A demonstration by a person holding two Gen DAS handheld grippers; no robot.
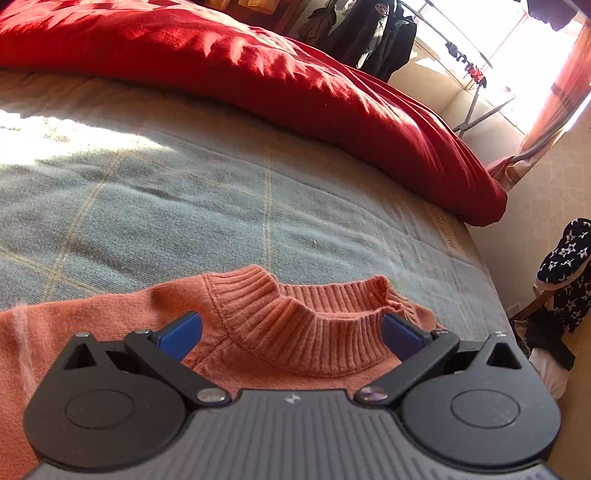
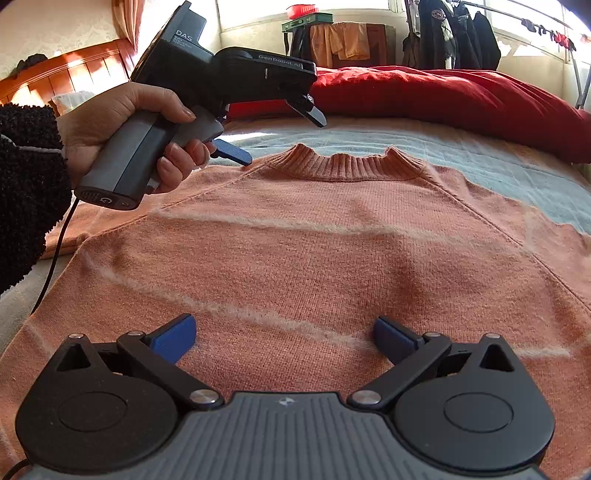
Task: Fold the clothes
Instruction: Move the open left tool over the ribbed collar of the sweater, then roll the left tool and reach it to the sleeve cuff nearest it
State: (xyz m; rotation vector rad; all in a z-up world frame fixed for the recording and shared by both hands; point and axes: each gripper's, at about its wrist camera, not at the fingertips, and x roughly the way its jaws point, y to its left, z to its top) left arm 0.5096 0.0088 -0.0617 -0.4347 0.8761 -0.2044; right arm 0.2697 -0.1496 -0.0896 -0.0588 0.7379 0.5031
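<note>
Sweater (image 2: pixel 314 236), salmon-orange knit with pale fuzzy stripes, lies spread flat, front up, on a grey-blue checked bedspread (image 1: pixel 221 192), its ribbed collar (image 2: pixel 347 166) pointing away from the person; at the sweater's left shoulder, a hand (image 2: pixel 122 129) in a black fleecy sleeve (image 2: pixel 26 184) holds the left gripper (image 2: pixel 277 136), its blue-padded fingers spread wide and gripping nothing, the lower pad just above the shoulder seam; in the left wrist view the same gripper (image 1: pixel 291 336) brackets the collar (image 1: pixel 306 321) without clamping it; over the sweater's lower body the right gripper (image 2: pixel 284 338) hovers, jaws wide apart and empty; beyond the collar a red quilt (image 2: pixel 443 96) lies heaped across the bed; right of it dark jackets (image 2: pixel 458 33) hang on a rack.
</note>
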